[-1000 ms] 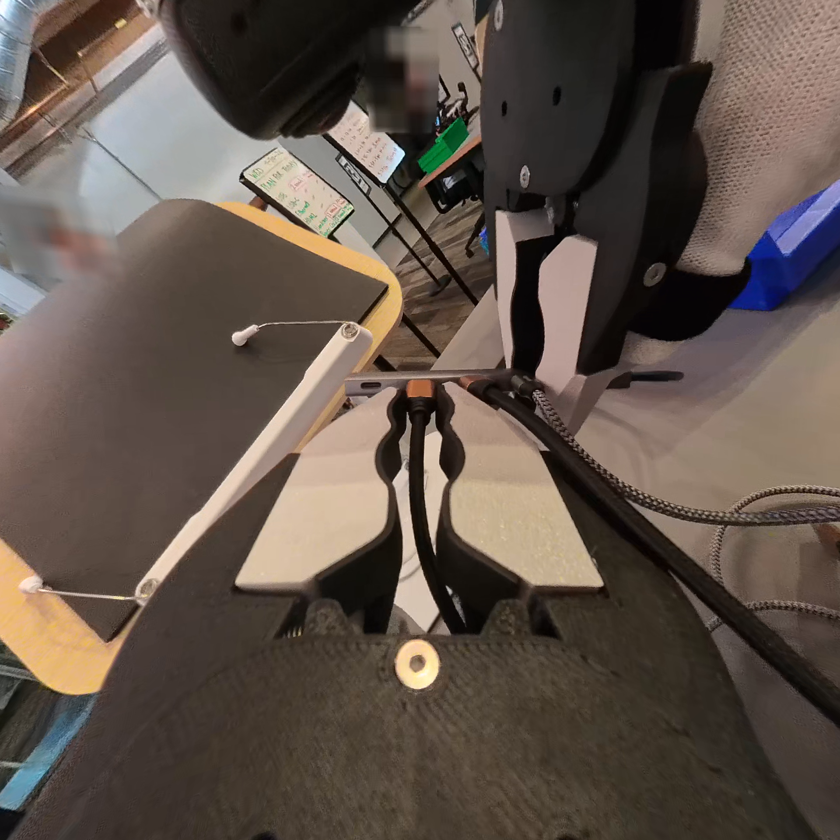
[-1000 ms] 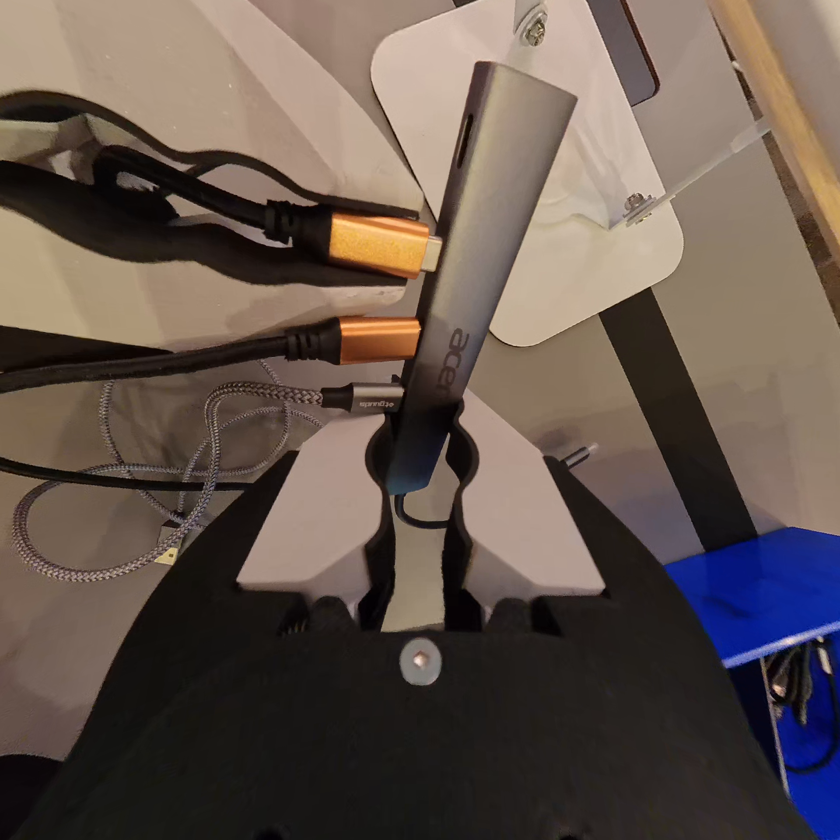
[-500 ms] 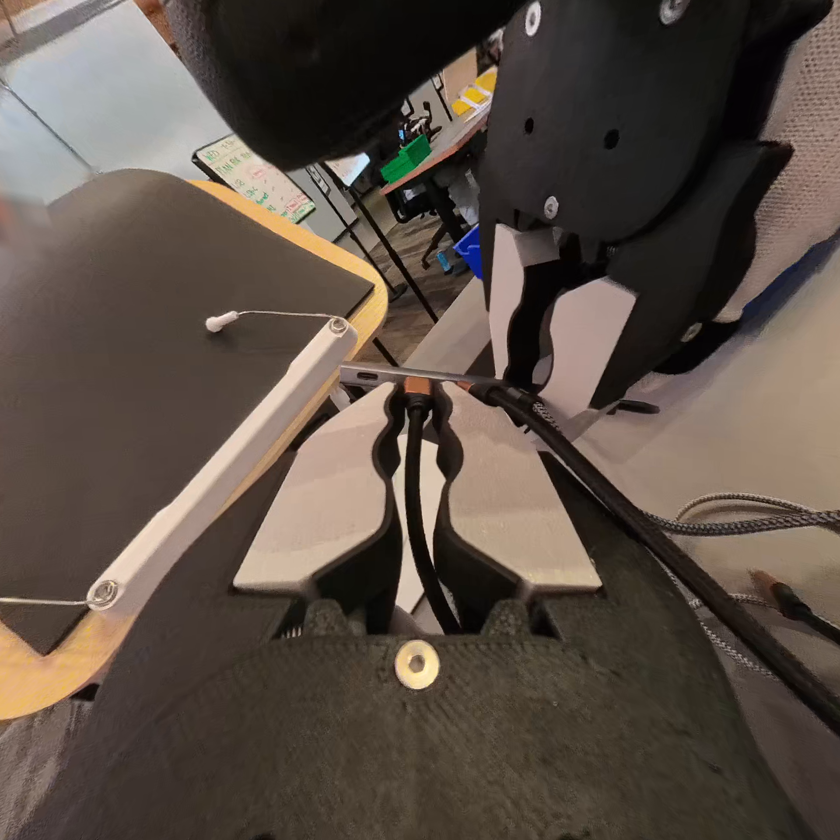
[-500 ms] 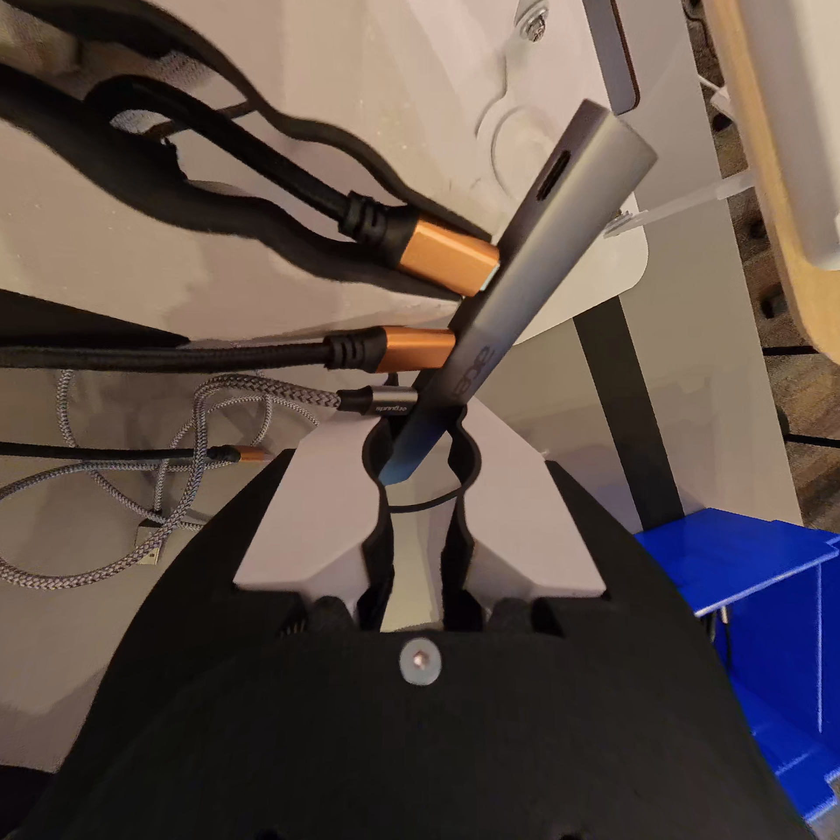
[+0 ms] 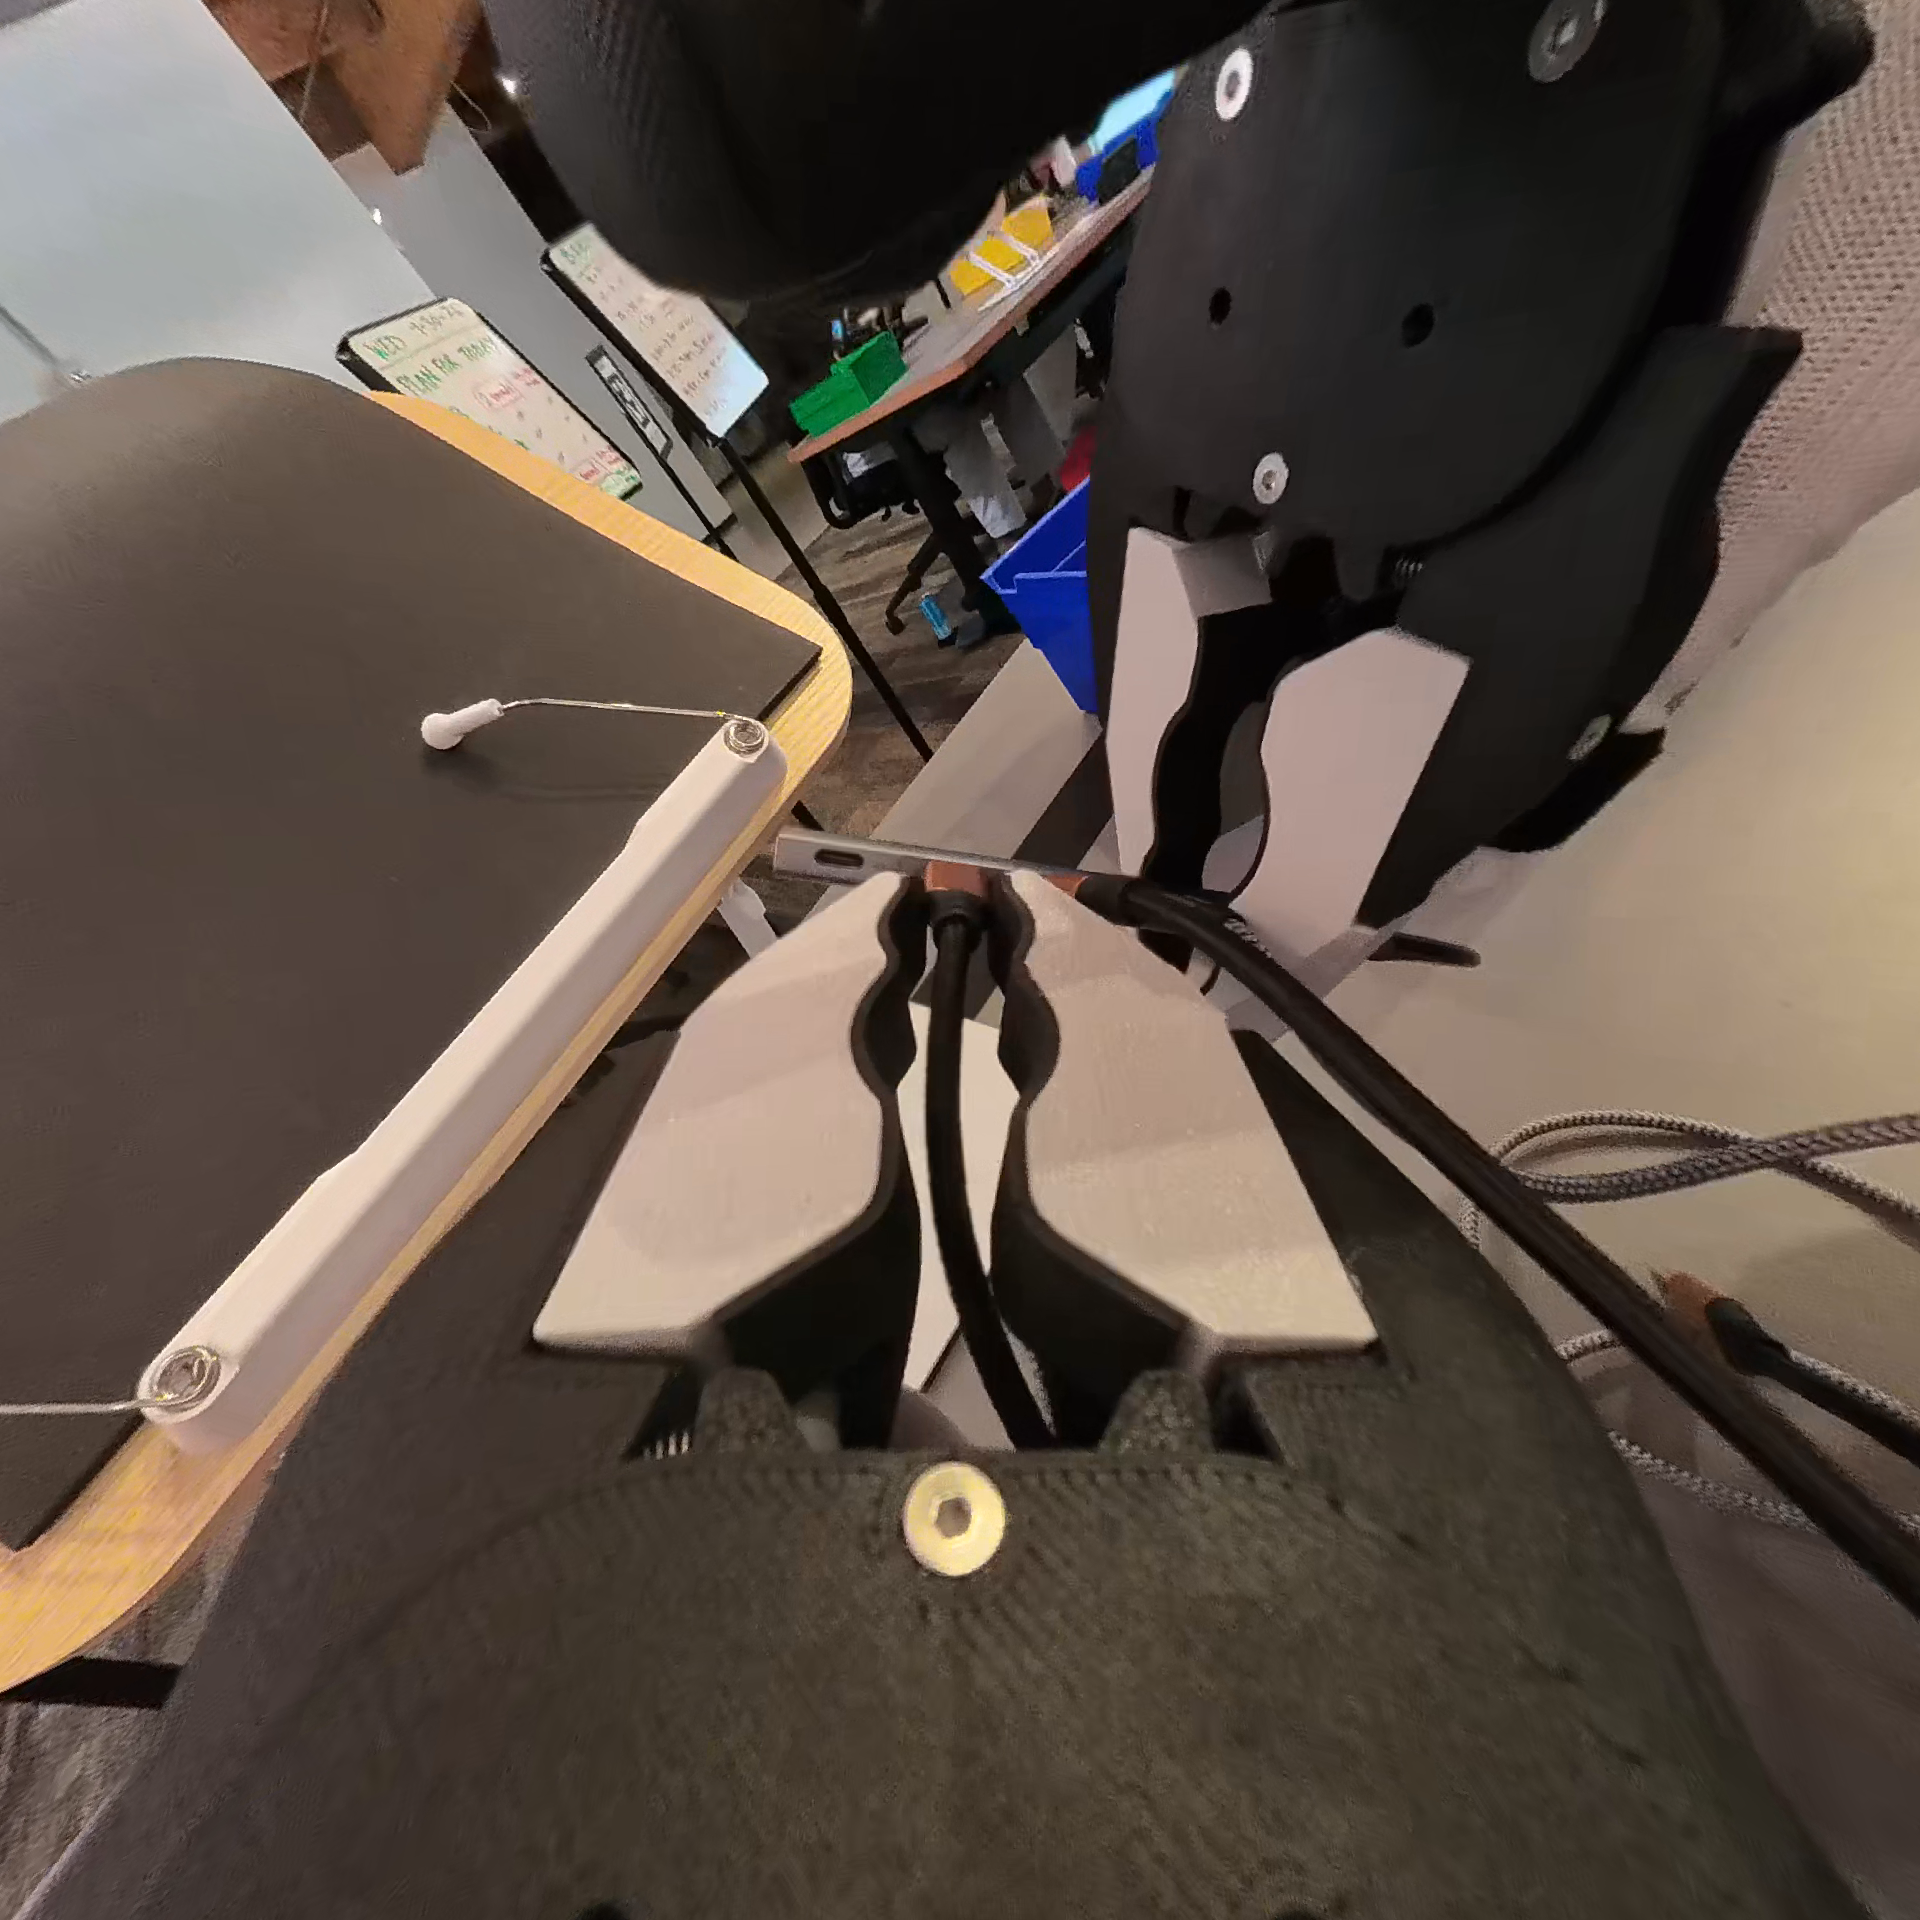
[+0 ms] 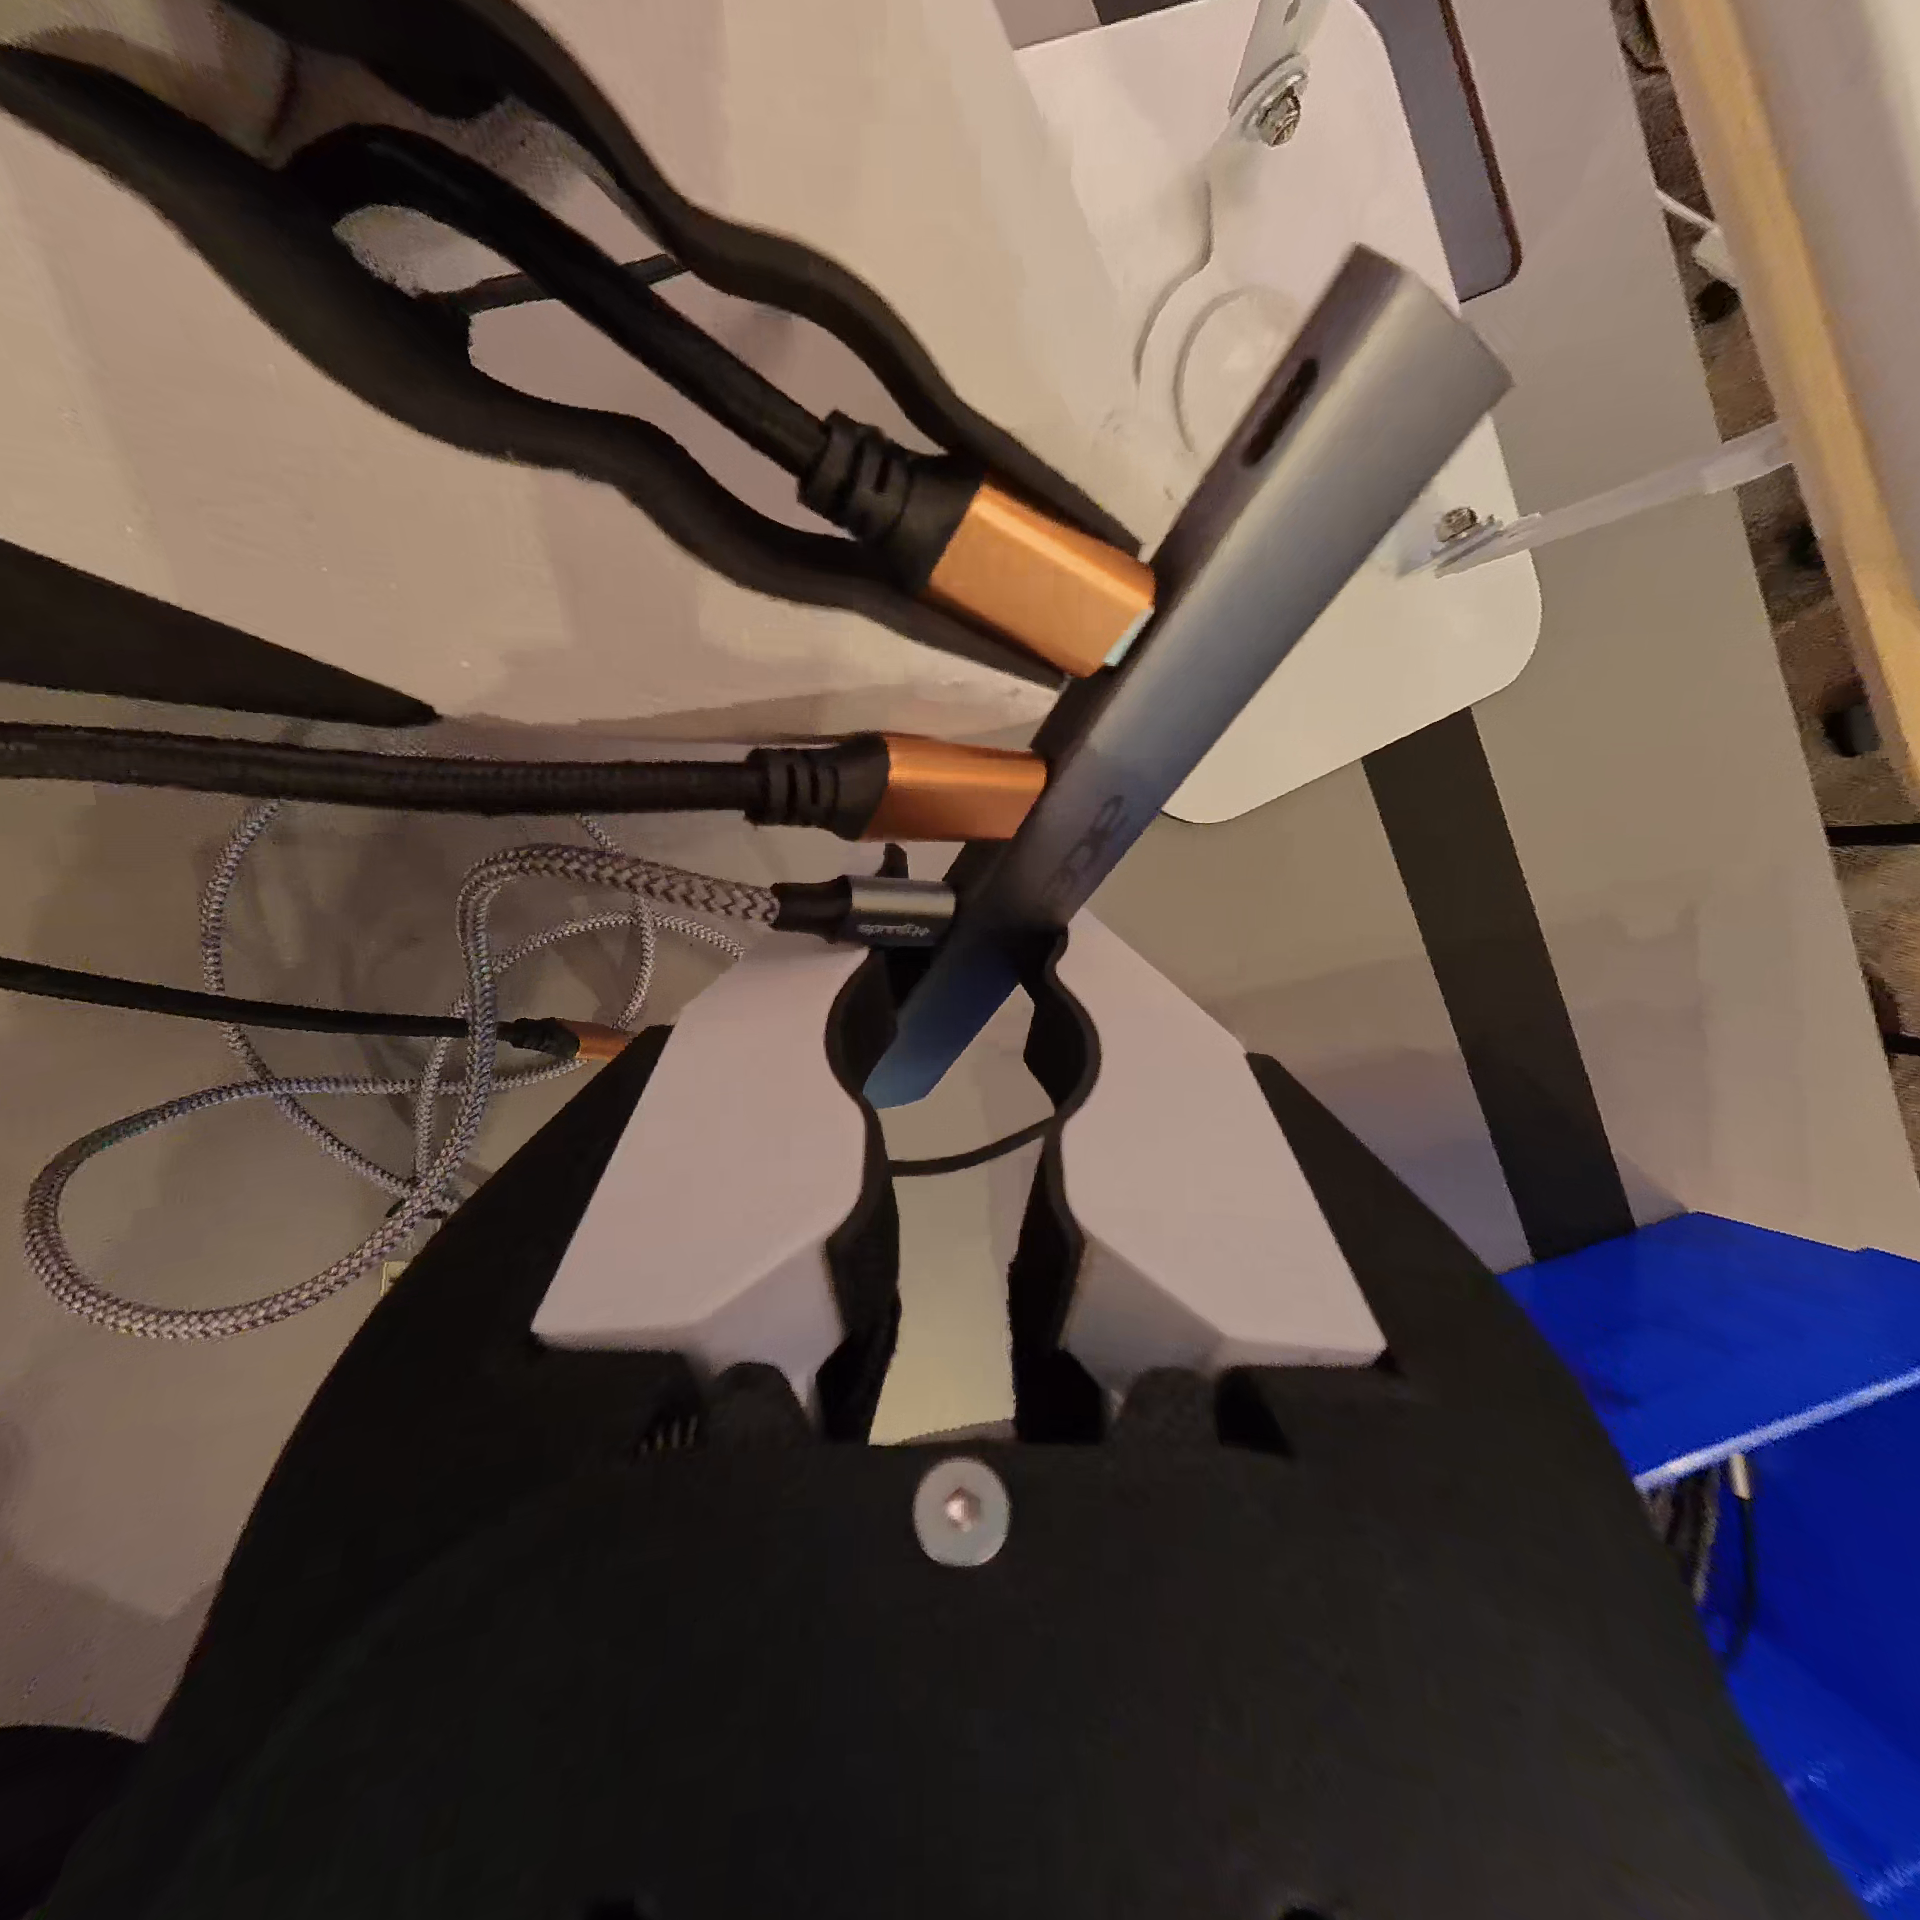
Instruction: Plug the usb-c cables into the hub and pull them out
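Observation:
My right gripper [image 6: 961, 971] is shut on the lower end of a slim grey hub [image 6: 1236, 582], which slants up to the right. Three cables enter its left side: a grey braided one [image 6: 894, 914], a black one with an orange plug [image 6: 956, 800], and above it another orange plug [image 6: 1039, 592] with a sliver of metal tip showing. My left gripper [image 5: 954, 896] is shut on that top plug's cable [image 5: 961, 1091]; its fingers [image 6: 623, 613] show in the right wrist view. One hub port [image 6: 1278, 416] near the far end is free. The right gripper [image 5: 1236, 914] shows beyond the hub [image 5: 831, 857].
A loose black cable with an orange tip [image 6: 577, 1039] and braided loops [image 6: 312, 1143] lie on the grey table. A white stand base [image 6: 1382, 644] is behind the hub. A blue bin [image 6: 1714, 1351] is at right. A black mat on a wooden board [image 5: 312, 831] is at left. One gripper's finger ends stand about 8 cm off the other's.
The hub has tilted further to the right in my right gripper. My left gripper has kept its hold on the top orange plug and followed the hub's side. The loose orange-tipped cable has come into view.

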Demonstrator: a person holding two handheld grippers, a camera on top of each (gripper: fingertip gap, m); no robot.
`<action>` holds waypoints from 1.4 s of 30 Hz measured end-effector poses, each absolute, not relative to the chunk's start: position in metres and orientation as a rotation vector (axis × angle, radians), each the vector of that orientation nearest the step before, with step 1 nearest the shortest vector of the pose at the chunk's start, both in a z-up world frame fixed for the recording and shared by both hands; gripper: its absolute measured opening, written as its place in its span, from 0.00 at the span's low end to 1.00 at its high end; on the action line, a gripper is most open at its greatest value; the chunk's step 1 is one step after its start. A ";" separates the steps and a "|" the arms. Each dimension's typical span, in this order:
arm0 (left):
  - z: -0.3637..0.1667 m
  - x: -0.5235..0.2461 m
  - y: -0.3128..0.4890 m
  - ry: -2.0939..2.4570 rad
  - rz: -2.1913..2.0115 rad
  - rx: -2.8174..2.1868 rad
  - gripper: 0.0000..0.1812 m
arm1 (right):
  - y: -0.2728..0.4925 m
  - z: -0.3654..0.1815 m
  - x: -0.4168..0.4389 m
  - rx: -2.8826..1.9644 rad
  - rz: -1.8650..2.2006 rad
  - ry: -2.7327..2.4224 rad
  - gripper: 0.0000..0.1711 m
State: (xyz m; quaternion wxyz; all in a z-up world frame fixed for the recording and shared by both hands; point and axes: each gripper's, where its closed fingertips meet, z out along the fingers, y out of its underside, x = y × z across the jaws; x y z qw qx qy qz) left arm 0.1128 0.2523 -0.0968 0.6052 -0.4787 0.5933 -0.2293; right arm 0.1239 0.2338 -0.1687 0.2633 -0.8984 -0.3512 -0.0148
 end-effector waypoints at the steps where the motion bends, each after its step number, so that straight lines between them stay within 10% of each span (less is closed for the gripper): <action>1: -0.097 0.113 0.253 1.373 -0.515 -1.106 0.07 | 0.235 -0.169 0.124 -2.426 -0.018 -0.939 0.11; 42: -0.068 0.109 0.243 1.181 -0.481 -0.983 0.07 | 0.239 -0.144 0.133 -2.323 0.012 -0.854 0.09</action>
